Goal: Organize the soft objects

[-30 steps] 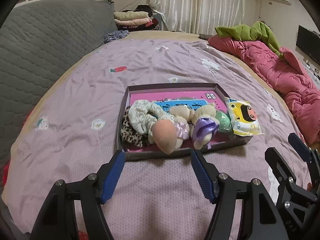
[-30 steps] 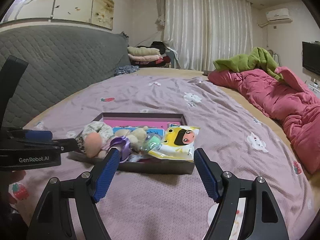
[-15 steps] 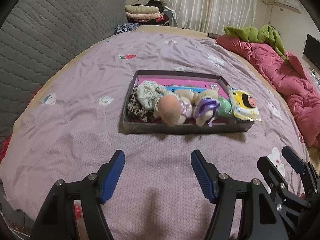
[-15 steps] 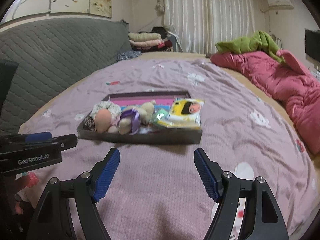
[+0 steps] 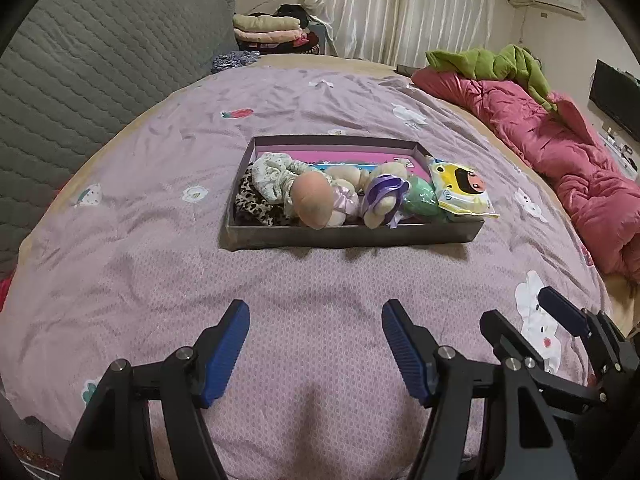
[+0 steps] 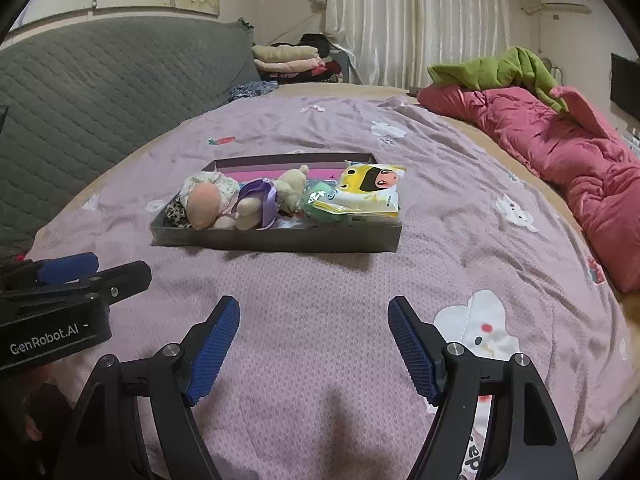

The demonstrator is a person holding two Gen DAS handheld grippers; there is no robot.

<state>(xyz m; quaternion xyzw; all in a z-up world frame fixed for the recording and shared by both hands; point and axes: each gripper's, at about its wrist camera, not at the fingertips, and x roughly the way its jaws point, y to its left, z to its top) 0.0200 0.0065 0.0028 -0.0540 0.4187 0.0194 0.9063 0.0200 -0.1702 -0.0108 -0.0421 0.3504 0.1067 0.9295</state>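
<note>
A shallow dark box [image 5: 352,236] [image 6: 276,240] with a pink floor lies on the mauve bedspread [image 5: 160,240]. Packed in it are a leopard-print cloth [image 5: 252,206], a floral cloth [image 5: 276,174], a peach-headed doll [image 5: 314,198] [image 6: 204,210], a beige plush with a purple ribbon [image 5: 382,196] [image 6: 260,200], a green soft ball [image 5: 420,202] and a yellow cartoon packet [image 5: 460,190] [image 6: 370,192] resting on the right rim. My left gripper [image 5: 316,344] hovers open over bare bedspread, well short of the box. My right gripper [image 6: 314,342] is likewise open, with nothing between its fingers.
A grey quilted headboard [image 5: 80,72] runs along the left. A crumpled pink duvet [image 5: 560,152] with a green blanket [image 5: 488,64] on it fills the right side. Folded clothes [image 5: 268,28] are stacked at the back by the white curtain [image 5: 400,8].
Both grippers have drawn back from the box toward the near edge of the bed, so the box looks farther off. Both stayed open. The box contents did not move.
</note>
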